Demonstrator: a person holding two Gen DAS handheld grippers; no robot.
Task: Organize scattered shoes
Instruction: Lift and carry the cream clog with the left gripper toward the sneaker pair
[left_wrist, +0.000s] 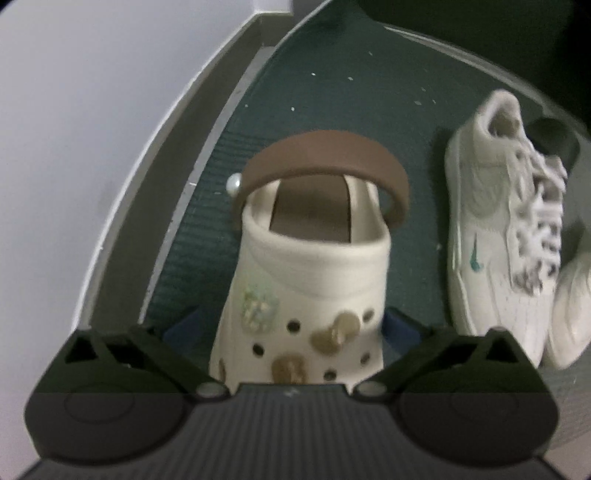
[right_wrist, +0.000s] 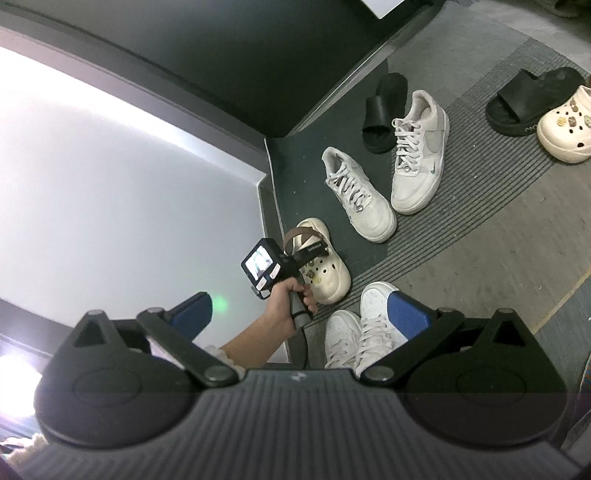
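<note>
Standing toe-down toward the camera on a dark green mat (left_wrist: 325, 92), the cream clog (left_wrist: 306, 280) with its brown heel strap (left_wrist: 325, 155) sits between the spread jaws of the left gripper (left_wrist: 295, 325), whose blue pads flank the toe on both sides with a sliver of gap showing on each (the picture is soft here, so contact cannot be ruled out entirely). The mat runs along a grey skirting board (left_wrist: 207, 122) at the foot of a pale wall (left_wrist: 92, 110), and the clog is close to that edge of the mat. Just beside it lies a white sneaker (left_wrist: 495, 229) with loose laces. From the right wrist view, the right gripper (right_wrist: 306, 317) hangs wide apart with nothing between its blue pads. Past it a hand (right_wrist: 291, 299) grips the other tool's handle over the clog. Farther along the mat's edge, where it meets a ribbed grey carpet (right_wrist: 480, 206), two white sneakers lie askew, then a black slide (right_wrist: 384, 114). On the carpet toward the far corner sit a second black slide (right_wrist: 524, 99) and the matching clog (right_wrist: 565, 125).
</note>
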